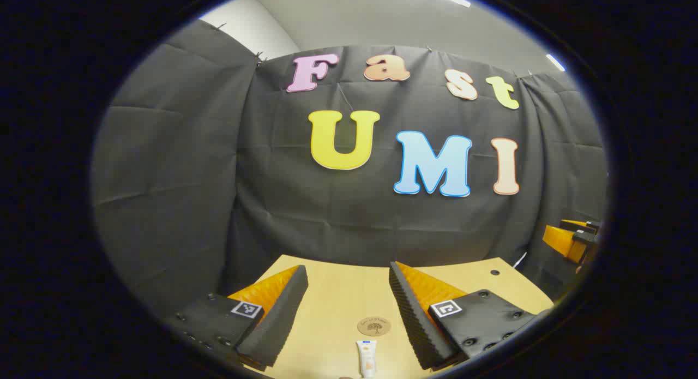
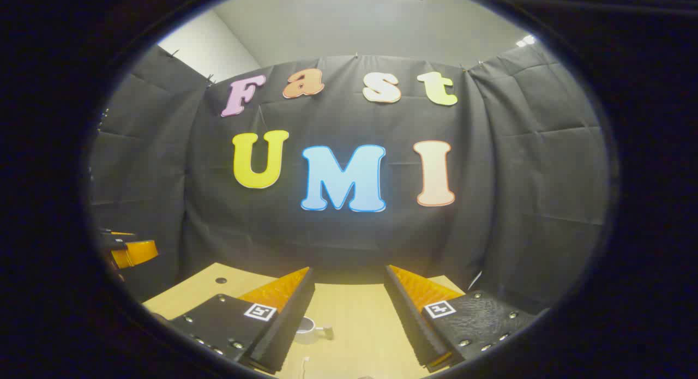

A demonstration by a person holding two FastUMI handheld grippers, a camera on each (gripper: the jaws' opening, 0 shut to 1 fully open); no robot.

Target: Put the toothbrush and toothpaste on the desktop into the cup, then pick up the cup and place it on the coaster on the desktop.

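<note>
A: Toothpaste (image 1: 367,358)?
B: Left gripper view: white tube w/ a bit of orange print, lying flat on the tan worktop (image 1: 338,292), at the bottom edge btwn the fingers. Round brown coaster (image 1: 374,326) just beyond it, apart, nothing on it.
A: Cup?
B: Right gripper view: white cup (image 2: 305,327) w/ handle toward the right, standing on the worktop, partly behind the left-hand finger. Small white thing (image 2: 304,366) nearer the bottom edge, too little shown to say what.
A: Grippers?
B: Left gripper (image 1: 348,292) wide open, holding nothing, up over the worktop. Right gripper (image 2: 349,294) same: wide open, nothing held. Each shows at the far edge of the other's view, state there too small to tell.
A: Anything blocking?
B: Small dark hole (image 1: 494,272) near the worktop's far right corner; black cloth wall (image 1: 218,177) behind.
</note>
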